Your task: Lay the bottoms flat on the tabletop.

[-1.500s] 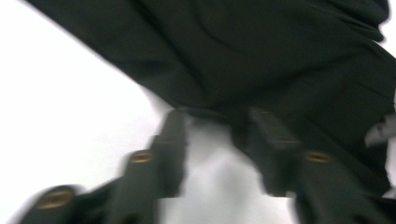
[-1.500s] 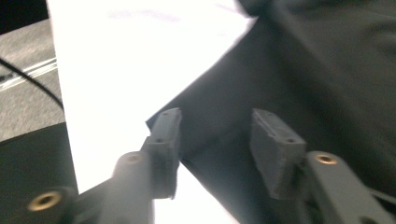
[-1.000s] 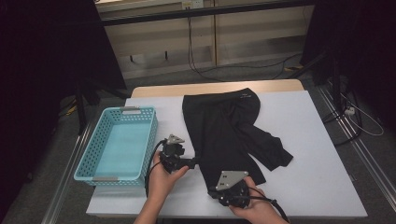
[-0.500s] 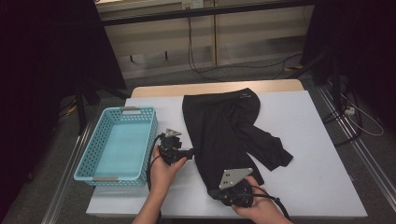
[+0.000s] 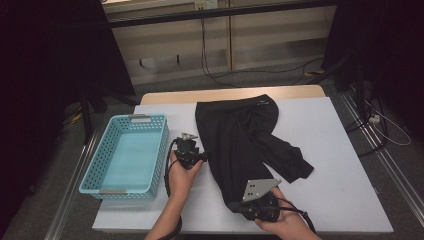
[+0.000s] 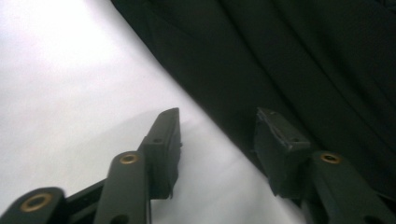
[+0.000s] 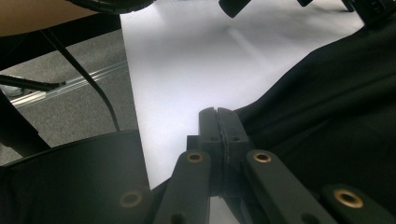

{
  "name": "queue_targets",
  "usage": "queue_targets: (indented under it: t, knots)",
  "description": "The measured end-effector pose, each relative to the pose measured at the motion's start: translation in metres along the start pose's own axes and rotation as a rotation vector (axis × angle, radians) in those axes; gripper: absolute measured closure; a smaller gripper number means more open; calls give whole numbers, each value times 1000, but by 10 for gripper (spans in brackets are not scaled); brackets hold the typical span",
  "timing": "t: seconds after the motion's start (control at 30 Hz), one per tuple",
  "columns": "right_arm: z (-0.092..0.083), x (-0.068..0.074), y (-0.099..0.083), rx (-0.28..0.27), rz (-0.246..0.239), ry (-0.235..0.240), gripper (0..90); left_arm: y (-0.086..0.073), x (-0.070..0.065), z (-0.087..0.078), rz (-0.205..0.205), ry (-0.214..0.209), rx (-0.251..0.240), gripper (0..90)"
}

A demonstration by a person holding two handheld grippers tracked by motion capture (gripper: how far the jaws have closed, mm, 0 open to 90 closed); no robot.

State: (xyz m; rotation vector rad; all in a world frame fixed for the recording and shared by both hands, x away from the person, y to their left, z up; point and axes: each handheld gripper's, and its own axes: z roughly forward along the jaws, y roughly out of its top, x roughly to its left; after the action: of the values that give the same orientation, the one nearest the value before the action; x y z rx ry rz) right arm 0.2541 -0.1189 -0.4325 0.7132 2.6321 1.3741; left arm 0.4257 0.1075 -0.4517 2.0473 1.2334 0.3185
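A pair of black trousers [image 5: 240, 140] lies flat on the white surface [image 5: 340, 150], right of the middle. Its long axis runs from the far edge toward the person: the waistband points away, at the far side, and one leg's hem points back to the near edge. The other leg is folded across, angling out toward the right edge of the surface.

The left gripper [image 5: 202, 156] sits at the trousers' left edge, about halfway along. Its jaws have just been closing, yet they stand apart; in the left gripper view one fingertip [image 6: 166, 135] is over bare surface, the other over black cloth, with the fabric edge between them and not pressed.

The right gripper [image 5: 235, 206] is at the near hem, jaws pressed together on the cloth edge. A light blue basket [image 5: 107, 170] stands left of the trousers, well apart.
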Motion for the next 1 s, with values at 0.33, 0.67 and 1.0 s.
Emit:
queue_targets:
  t: [0.33,0.67,1.0]
  knots:
    - [5,3,2,9,-6,5,900,3,-1,4,-77,-99,50,900]
    - [4,3,2,9,-7,4,900,11,8,-6,-86,-72,83,900]
    - [20,11,6,27,-16,8,900,18,24,-18,-96,-39,107,900]
